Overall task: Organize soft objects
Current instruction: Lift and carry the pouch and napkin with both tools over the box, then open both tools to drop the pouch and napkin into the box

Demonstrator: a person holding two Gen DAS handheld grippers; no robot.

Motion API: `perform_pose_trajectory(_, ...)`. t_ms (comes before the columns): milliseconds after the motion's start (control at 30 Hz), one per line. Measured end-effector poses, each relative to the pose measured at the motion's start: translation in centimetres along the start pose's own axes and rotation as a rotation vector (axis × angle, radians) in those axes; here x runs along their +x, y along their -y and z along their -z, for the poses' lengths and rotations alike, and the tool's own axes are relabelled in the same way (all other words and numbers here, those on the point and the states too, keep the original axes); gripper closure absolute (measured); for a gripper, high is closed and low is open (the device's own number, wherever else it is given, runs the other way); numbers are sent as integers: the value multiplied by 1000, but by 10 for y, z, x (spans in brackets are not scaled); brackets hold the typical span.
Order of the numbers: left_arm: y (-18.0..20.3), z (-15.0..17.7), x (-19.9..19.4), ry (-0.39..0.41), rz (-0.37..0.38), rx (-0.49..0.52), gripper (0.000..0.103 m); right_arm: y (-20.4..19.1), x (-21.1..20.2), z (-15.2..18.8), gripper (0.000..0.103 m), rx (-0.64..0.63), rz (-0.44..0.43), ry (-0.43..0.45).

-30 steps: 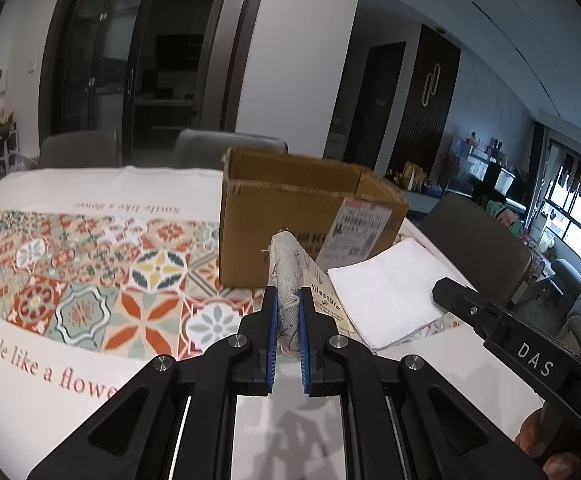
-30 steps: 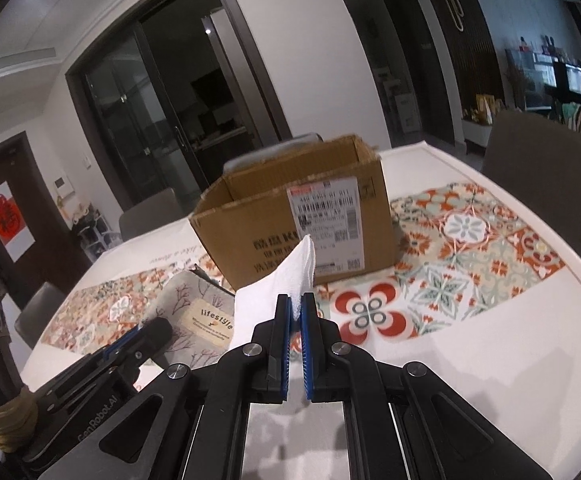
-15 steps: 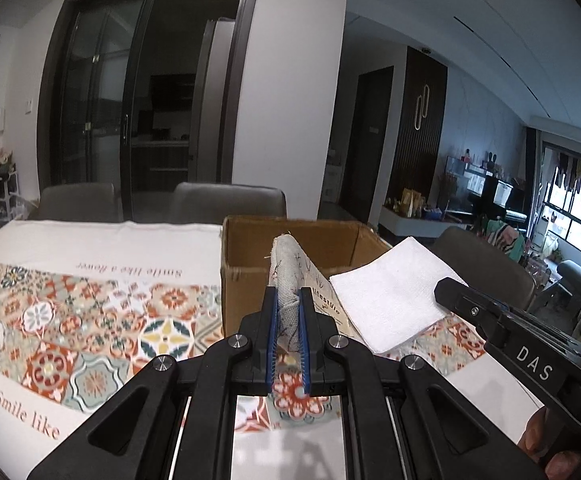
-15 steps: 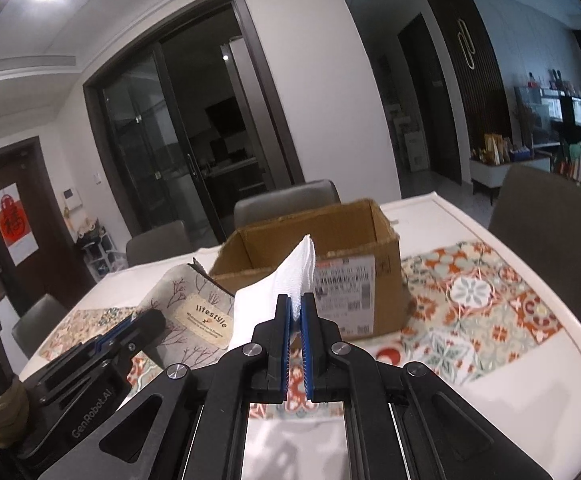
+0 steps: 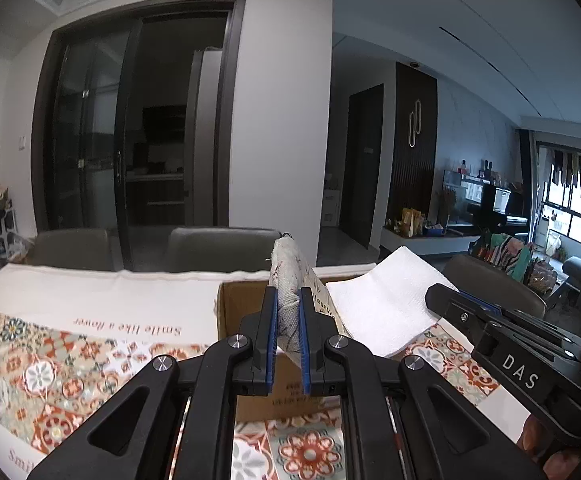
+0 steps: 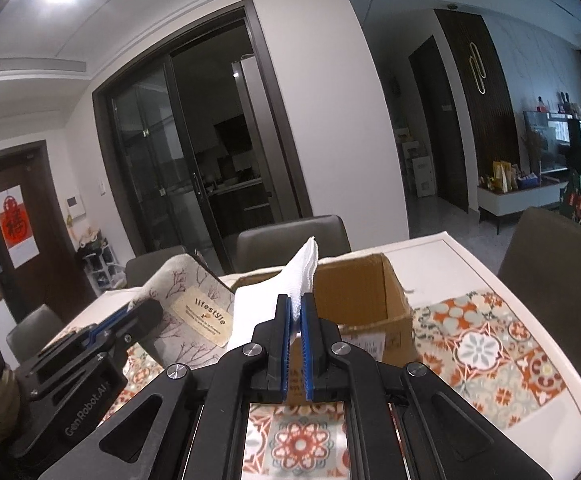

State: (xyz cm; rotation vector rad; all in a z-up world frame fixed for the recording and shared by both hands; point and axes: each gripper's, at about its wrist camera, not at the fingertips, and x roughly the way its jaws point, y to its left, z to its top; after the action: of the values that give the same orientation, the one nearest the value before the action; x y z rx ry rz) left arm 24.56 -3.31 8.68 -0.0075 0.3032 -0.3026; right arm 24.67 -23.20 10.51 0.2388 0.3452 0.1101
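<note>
Left gripper (image 5: pixel 288 334) pinches a beige branch-print fabric pouch (image 6: pixel 194 300); right gripper (image 6: pixel 298 338) pinches a white folded cloth (image 5: pixel 382 312). Both are held over an open brown cardboard box (image 6: pixel 366 292) on the floral-tiled tablecloth (image 6: pixel 486 352); grey chairs (image 5: pixel 218 248) and dark glass doors (image 6: pixel 194 160) stand beyond.

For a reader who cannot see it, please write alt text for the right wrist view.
The right gripper is shut on a folded white cloth, held just in front of an open cardboard box on a tile-patterned tablecloth. At left, the left gripper holds a beige branch-print cloth with a "lifestyle" label.
</note>
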Motion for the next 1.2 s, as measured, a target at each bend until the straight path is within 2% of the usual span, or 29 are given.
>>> perform_pose_trajectory(300, 0, -19, 27, 28, -9, 25, 92, 0, 24, -20, 97, -31, -1, 21)
perform_pose_trajectory(600, -2, -23, 65, 5, -18, 51, 92, 3, 57, -30, 97, -85, 7, 15)
perform_pose_trajectory(833, -4, -14, 98, -56, -9, 50, 92, 12, 86, -25, 97, -101, 31, -29)
perform_pose_trajectory(1200, -4, 8, 146, -188, -24, 76, 92, 31, 132, -6, 96, -98, 70, -157)
